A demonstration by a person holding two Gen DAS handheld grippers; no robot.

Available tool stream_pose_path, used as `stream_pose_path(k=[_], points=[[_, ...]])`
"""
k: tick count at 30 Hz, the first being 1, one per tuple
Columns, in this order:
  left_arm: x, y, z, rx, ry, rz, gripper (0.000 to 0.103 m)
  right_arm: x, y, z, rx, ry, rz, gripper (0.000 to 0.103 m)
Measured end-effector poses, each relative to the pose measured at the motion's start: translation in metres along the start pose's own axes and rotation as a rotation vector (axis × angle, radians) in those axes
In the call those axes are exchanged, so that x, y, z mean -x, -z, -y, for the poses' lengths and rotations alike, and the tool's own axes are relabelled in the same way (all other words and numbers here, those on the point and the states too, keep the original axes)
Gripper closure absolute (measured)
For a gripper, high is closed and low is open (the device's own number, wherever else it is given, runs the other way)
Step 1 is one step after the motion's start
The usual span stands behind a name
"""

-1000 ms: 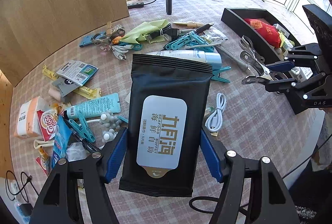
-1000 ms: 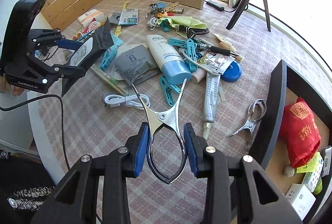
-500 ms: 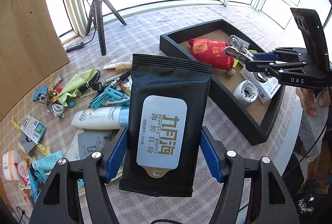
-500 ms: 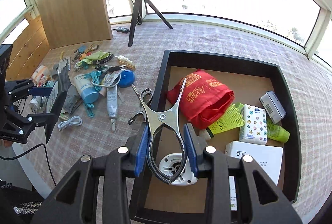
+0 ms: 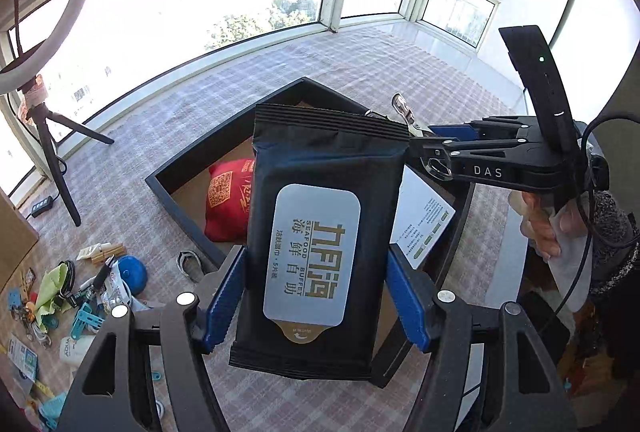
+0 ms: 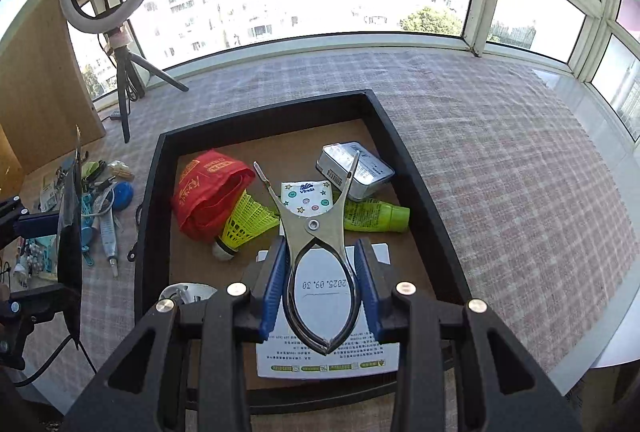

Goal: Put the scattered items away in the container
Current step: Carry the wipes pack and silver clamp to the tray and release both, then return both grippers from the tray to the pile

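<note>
My left gripper (image 5: 316, 296) is shut on a black wet-wipes pack (image 5: 320, 232) and holds it in the air at the near corner of the black tray (image 5: 188, 168). My right gripper (image 6: 320, 288) is shut on a metal clip (image 6: 318, 232) and holds it above the tray's (image 6: 152, 200) inside. The tray holds a red bag (image 6: 208, 188), a yellow shuttlecock (image 6: 240, 224), a tissue packet (image 6: 306, 196), a green tube (image 6: 376, 218), a grey case (image 6: 354, 168) and a white box (image 6: 328, 336). The right gripper also shows in the left wrist view (image 5: 440, 144), over the tray.
Scattered items lie on the checked cloth left of the tray: clips, tubes, a blue lid (image 5: 132, 272), a green cloth (image 5: 48, 292). A ring light on a tripod (image 6: 120, 72) stands at the back left. A wooden board (image 6: 36, 92) stands on the left. The table edge (image 6: 600, 332) is close on the right.
Both grippers have swung from the clutter toward the tray with their loads. The right gripper with the clip is now further over the tray's inside; the left has come up to the tray's corner.
</note>
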State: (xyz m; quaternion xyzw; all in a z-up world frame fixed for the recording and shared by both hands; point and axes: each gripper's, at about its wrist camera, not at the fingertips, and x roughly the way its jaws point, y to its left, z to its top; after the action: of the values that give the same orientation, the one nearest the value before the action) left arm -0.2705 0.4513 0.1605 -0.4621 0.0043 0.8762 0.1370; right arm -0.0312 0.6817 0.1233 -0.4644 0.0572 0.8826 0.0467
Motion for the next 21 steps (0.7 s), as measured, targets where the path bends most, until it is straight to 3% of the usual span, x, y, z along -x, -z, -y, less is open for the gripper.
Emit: stream_pose_path(k=[1,2,3,5,11,21], points=[[-0.004,-0.004,0.007,-0.008,0.016,0.001,0.035,0.000,0.000,0.003,0.000,0.002,0.003,0.069],[-0.009,-0.008,0.013,-0.020,0.029,-0.009,0.030,0.000,0.001,0.005,-0.001,0.007,-0.001,0.060],[-0.013,-0.011,0.020,-0.029,0.025,-0.024,0.027,0.000,0.001,0.007,-0.007,0.019,-0.003,0.043],[-0.016,-0.013,0.027,-0.039,-0.004,-0.023,0.027,0.002,0.001,0.009,-0.015,0.039,0.019,0.036],[-0.010,-0.006,0.019,-0.038,-0.047,-0.014,0.027,0.003,-0.003,0.003,-0.002,0.013,0.033,0.036],[0.010,0.014,-0.044,0.090,-0.130,-0.006,0.027,-0.003,-0.012,-0.041,0.086,-0.040,0.026,0.036]])
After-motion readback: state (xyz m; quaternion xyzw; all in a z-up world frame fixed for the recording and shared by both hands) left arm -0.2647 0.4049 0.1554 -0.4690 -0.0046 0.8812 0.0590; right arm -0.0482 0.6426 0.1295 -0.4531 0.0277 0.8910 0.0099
